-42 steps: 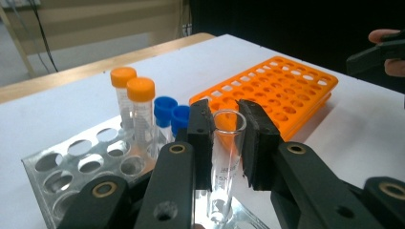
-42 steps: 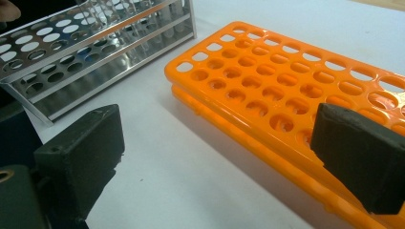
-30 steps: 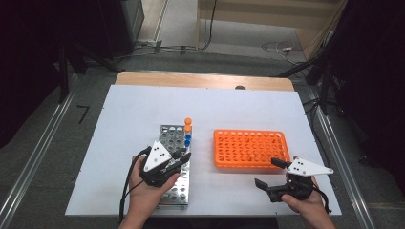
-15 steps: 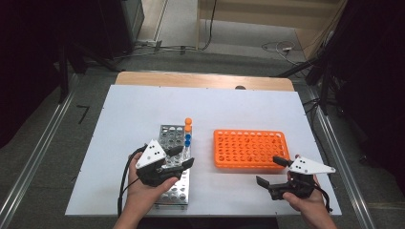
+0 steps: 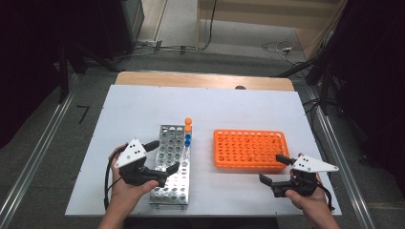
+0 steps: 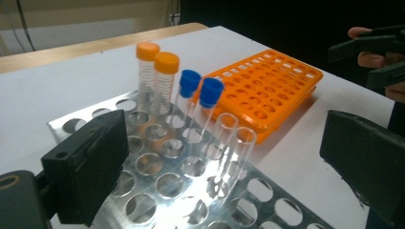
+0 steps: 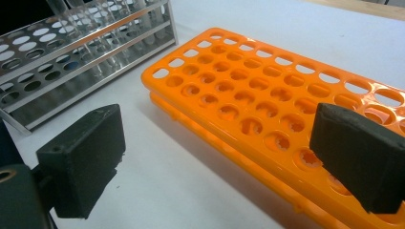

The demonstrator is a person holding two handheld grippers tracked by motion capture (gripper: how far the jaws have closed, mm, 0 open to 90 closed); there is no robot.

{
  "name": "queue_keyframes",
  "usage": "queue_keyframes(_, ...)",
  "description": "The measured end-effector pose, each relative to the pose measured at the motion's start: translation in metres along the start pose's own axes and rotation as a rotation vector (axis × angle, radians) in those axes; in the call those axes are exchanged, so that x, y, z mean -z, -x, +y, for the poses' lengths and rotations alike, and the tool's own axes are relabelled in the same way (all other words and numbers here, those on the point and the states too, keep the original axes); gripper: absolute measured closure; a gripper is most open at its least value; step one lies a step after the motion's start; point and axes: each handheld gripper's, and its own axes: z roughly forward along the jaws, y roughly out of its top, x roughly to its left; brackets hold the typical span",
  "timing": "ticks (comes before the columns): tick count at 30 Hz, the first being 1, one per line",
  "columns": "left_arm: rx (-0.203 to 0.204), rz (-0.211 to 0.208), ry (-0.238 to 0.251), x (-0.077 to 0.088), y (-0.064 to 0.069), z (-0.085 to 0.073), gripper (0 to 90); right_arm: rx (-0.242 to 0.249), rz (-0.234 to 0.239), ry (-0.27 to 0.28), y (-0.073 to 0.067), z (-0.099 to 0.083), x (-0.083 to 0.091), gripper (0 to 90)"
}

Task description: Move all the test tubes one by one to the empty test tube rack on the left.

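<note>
Your left tongs [image 5: 165, 156] sit over the near half of the metal rack [image 5: 173, 164], jaws spread wide after just opening, with nothing between the pads. From the high view your left hand [image 5: 125, 188] comes in from the bottom edge, wrist low near the counter's [image 5: 133, 109] front edge, the tongs pointing to the right and slightly away from you across the rack. In the left gripper view the two black pads stand far apart on either side, and between them, a little farther off, two clear uncapped tubes [image 6: 234, 143] stand upright in the rack's holes.

Your right tongs [image 5: 272, 167] are also apart and hold nothing. Your right hand [image 5: 310, 202] rests near the counter's front right corner, the tongs aimed left and slightly forward at the near edge of the orange rack [image 5: 249, 149], just short of it. In the right gripper view the pads frame that rack's near rows of vacant holes.

Farther along the metal rack, behind the clear tubes, stand two blue-capped tubes [image 6: 200, 102], then two orange-capped tubes [image 6: 156, 78] at the far end. The orange rack lies just right of the metal one, apart from it.
</note>
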Motion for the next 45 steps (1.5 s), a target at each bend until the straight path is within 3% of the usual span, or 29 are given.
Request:
queue_keyframes(11,0.02,0.019,0.03,0.026,-0.019,-0.01,0.0,-0.017,-0.023,0.006,0.01,-0.001,0.003,3.3)
queue_keyframes(20,0.046,0.08,0.065,0.05,-0.043,-0.022,0.0,-0.041,-0.054,0.015,0.026,-0.005,0.009,3.3)
queue_keyframes(28,0.071,0.107,0.077,0.066,-0.063,-0.033,0.0,-0.057,-0.086,0.016,0.041,-0.01,0.013,3.3)
queue_keyframes(38,0.081,0.124,0.107,0.079,-0.076,-0.04,0.0,-0.101,-0.126,0.049,0.064,-0.017,0.025,3.2)
queue_keyframes(45,0.089,0.133,0.114,0.084,-0.08,-0.041,0.0,-0.121,-0.151,0.035,0.072,-0.021,0.024,2.9)
